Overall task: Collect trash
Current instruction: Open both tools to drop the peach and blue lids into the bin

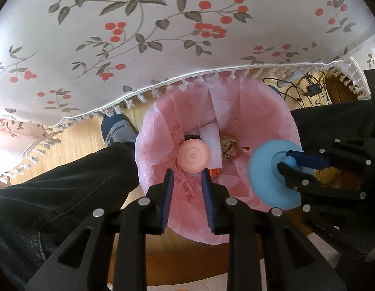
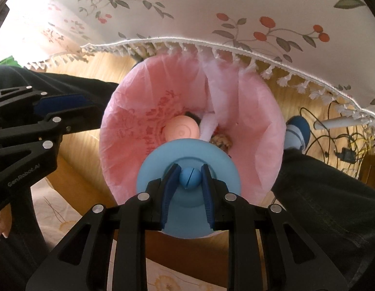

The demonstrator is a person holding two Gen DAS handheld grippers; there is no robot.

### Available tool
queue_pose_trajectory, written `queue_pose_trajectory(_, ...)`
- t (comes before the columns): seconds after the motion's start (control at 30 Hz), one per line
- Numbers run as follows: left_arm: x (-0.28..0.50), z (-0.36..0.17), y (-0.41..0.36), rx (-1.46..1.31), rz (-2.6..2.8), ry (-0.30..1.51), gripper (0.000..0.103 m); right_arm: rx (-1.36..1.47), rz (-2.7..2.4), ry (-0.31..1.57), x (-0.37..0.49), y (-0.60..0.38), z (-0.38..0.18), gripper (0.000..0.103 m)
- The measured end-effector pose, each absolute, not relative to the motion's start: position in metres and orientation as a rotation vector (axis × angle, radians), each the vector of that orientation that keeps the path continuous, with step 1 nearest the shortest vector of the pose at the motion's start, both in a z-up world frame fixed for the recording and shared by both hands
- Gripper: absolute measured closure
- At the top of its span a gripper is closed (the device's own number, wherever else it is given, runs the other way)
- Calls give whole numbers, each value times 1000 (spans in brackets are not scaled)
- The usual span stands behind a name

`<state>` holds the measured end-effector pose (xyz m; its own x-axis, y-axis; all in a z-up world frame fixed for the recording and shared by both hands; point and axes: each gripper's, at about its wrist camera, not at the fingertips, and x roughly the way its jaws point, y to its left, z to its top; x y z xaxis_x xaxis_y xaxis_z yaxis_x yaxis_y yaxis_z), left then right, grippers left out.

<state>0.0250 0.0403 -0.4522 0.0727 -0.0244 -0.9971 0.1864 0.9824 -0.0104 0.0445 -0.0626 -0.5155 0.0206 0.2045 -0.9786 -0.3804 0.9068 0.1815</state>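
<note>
Hanging mouth-up below both grippers, a bin lined with a pink bag (image 1: 267, 121) stands on the wooden floor (image 1: 76, 138) just beside the fringed edge of a flowered tablecloth (image 1: 139, 36). Down in the bag, straight ahead of the left gripper (image 1: 187, 181), lie a white foam block (image 1: 213, 143), a crumpled brownish wad of paper (image 1: 228, 146) touching the block's far side, and a small red-orange scrap (image 1: 214, 173) near the gripper's right fingertip. A round pink disc (image 1: 193, 155) sits just beyond the left gripper's tips, over the bag's middle; the blue pads stand apart with nothing pressed between them, so this gripper is open and the disc is free of it. The right gripper (image 2: 190, 181) is clamped on the small ball-shaped knob at the centre of a blue suction-cup toy (image 2: 153, 169), whose wide round rim spreads out under the fingers and hangs over the near rim of the bag. Seen from the right gripper, the pink disc lies deeper in the bag, just past the blue rim, with the foam block and paper wad to its right. Dark trouser legs (image 1: 66, 194) and a blue-and-white shoe (image 1: 117, 128) flank the bin.
</note>
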Motion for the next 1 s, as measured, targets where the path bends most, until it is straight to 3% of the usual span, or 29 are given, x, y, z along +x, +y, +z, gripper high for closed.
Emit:
queue_pose_trajectory(0.6,29,-451,51,98,-121,1491,68,-181,494,1473,49,-42,-524,79)
queue_pose_trajectory(0.77,30,-450,53,98,-105,1484,60,-181,498,1463,50,-40,-523,62)
queue_pose_trajectory(0.9,31,-449,54,96,-96,1481,52,-181,490,1458,50,-43,-521,54)
queue_pose_trajectory(0.97,31,-447,54,98,-94,1477,40,-181,486,1448,49,-44,-518,37)
queue_pose_trajectory(1.0,32,-445,54,96,-93,1469,31,-181,483,1439,49,-45,-514,34)
